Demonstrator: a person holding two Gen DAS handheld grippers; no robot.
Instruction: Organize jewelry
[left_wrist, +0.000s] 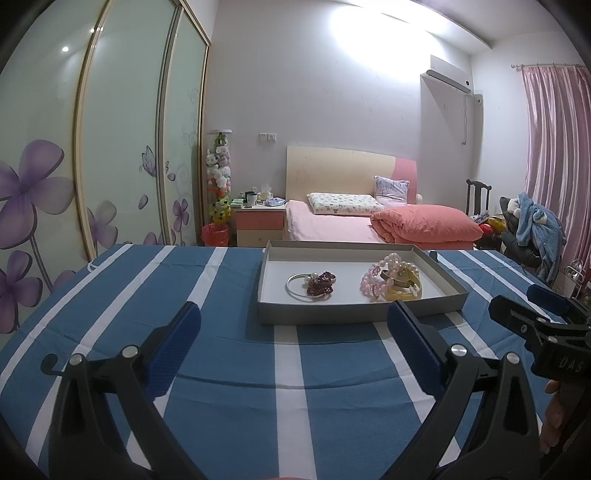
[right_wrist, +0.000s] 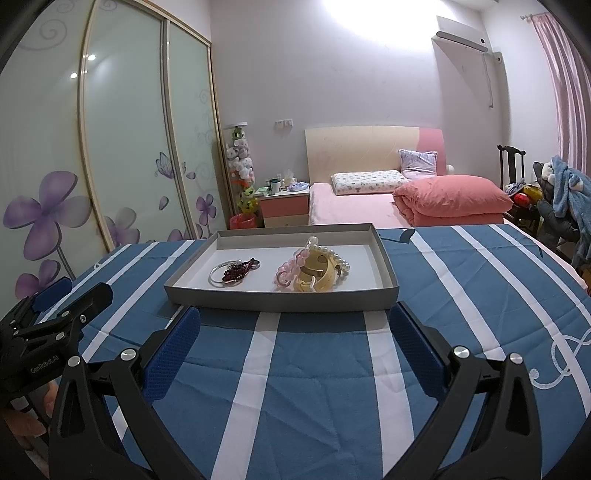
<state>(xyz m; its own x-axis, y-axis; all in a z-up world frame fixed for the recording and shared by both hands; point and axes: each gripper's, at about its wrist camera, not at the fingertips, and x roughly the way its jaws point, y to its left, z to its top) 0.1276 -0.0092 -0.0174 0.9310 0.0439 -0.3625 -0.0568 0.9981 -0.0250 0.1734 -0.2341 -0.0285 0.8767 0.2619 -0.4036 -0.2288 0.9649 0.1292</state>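
Grey tray (left_wrist: 360, 312) sits near the far edge of the striped tabletop (left_wrist: 229, 354). Inside it, a silver bangle (left_wrist: 295, 290) with dark red beads (left_wrist: 320, 283) lies left; pink beads (left_wrist: 371, 284), pearls (right_wrist: 341, 260) and a yellow band (right_wrist: 314, 277) are heaped right. Left gripper (left_wrist: 293, 321) and right gripper (right_wrist: 295, 325) hover over the near cloth, jaws apart, empty.

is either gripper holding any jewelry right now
No, the left gripper and right gripper are both open and empty; the jewelry lies in the tray.
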